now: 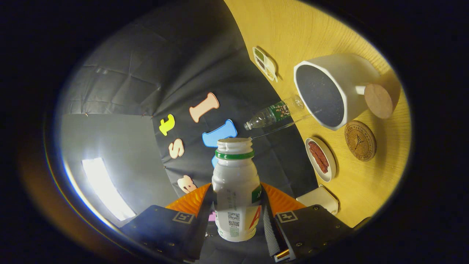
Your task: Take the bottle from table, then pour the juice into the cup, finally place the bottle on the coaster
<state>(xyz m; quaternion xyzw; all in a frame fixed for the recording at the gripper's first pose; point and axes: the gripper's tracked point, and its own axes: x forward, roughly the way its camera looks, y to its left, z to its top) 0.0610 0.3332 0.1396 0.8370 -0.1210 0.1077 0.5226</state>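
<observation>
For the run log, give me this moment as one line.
phase: pouring | gripper: shut on bottle | bottle: tilted toward cup, mouth short of rim | coaster: bare

The white plastic bottle [234, 190] has a green ring under its open neck, a green patch and a red-orange mark on its label, and small black-and-white code squares. The white faceted ceramic cup [339, 88] has a dark speckled inside and a pale brown round wooden knob on its handle; the round brown cork coaster [360, 140] carries a dark stamped emblem. The table [293, 29] is yellow wood with fine grain lines, the small white oval dish [321, 160] holds dark red strips, and the clear plastic bottle [273, 113] wears a green label.
</observation>
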